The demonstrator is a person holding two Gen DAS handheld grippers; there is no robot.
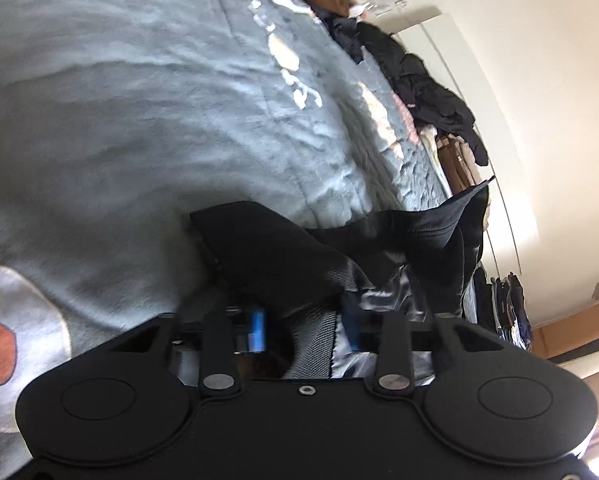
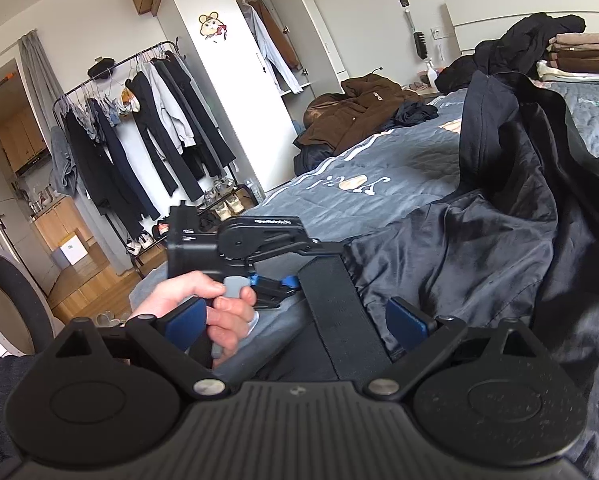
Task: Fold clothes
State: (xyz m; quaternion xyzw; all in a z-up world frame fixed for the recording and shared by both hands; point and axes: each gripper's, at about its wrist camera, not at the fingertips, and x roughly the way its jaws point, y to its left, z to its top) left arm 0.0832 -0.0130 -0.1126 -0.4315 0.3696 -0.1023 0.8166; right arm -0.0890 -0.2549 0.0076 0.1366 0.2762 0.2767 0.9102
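Nearby: brown coat [image 2: 359,108] heaped beyond black jacket [image 2: 479,248] on bed [image 2: 379,176].

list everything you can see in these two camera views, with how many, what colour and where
black jacket: one, black with shiny lining, spread on the bed, ribbed hem between the grippers
bed cover: one, grey-blue with pale print, under the jacket
brown jacket: one, brown, heaped at the bed's far side
folded clothes: one stack, brown and beige, by the headboard
dark clothes pile: one, black, next to that stack
clothes rack: one, hung with dark and grey garments, by the wall
wardrobe: one, white, door open
shoes: several, pale, under the rack
left gripper: one, black with blue pads, at the hem
left hand: one, gripping its handle
right gripper: one, black with blue pads, jaws apart around the hem
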